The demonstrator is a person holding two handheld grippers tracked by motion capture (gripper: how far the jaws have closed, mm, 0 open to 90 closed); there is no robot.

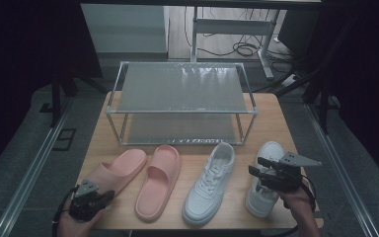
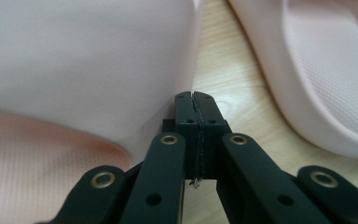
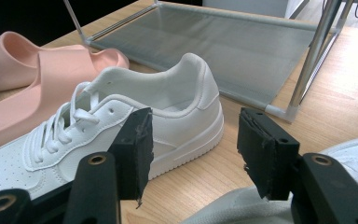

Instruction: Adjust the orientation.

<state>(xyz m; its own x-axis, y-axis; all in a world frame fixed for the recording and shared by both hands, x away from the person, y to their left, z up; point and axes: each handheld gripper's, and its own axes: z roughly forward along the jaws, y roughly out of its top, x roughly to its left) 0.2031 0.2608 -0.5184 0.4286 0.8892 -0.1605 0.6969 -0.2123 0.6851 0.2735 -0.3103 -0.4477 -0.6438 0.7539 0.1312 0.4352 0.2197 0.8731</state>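
Note:
Two pink slippers and two white sneakers lie in a row on the wooden table (image 1: 276,113). My left gripper (image 1: 109,195) is shut with nothing between its jaws, at the near end of the left slipper (image 1: 121,170). In the left gripper view its tips (image 2: 196,100) rest on the table against that slipper's strap (image 2: 84,60), with the other slipper (image 2: 326,70) to the right. My right gripper (image 1: 255,165) stands open just above the right sneaker (image 1: 269,150). In the right gripper view the open jaws (image 3: 193,149) frame the left sneaker (image 3: 168,112), and the right sneaker (image 3: 354,149) lies beneath.
A two-tier metal rack (image 1: 182,89) with grey mesh shelves stands at the back of the table, both shelves bare. Its lower shelf (image 3: 223,46) lies just beyond the sneakers. The second slipper (image 1: 159,180) and left sneaker (image 1: 209,182) lie between the grippers. Dark floor surrounds the table.

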